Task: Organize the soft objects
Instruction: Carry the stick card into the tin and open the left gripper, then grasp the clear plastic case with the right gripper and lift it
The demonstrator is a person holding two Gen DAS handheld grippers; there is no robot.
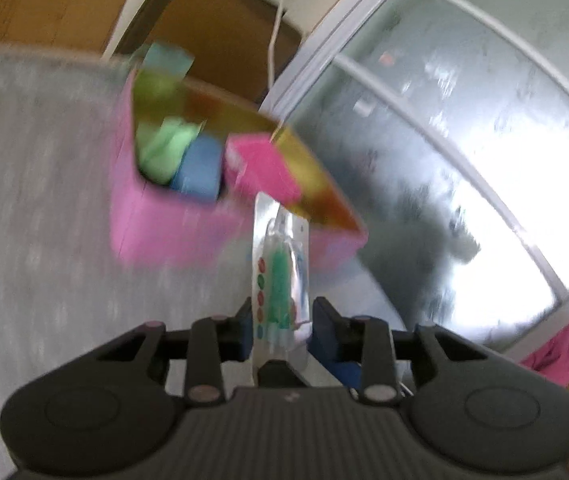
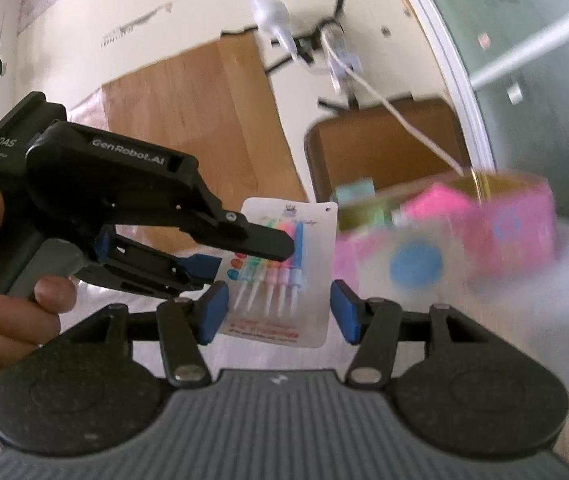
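Note:
My left gripper [image 1: 282, 320] is shut on a flat blister pack of coloured candles [image 1: 282, 276], held edge-on in the left wrist view. In the right wrist view the same pack [image 2: 284, 272] faces me, with the left gripper [image 2: 244, 252] clamped on its left edge. My right gripper [image 2: 280, 308] is open, its blue pads either side of the pack without touching it. Behind stands a pink box [image 1: 156, 216], blurred, holding green [image 1: 164, 148], blue [image 1: 198, 168] and pink [image 1: 264, 164] soft blocks. The box also shows in the right wrist view [image 2: 496, 236].
The box sits on a grey-white cloth surface [image 1: 36, 208]. A brown board [image 2: 188, 136] and a brown chair back [image 2: 384, 148] stand behind. A white cable [image 2: 404, 120] hangs over the box. A frosted glass door [image 1: 464, 152] is at the right.

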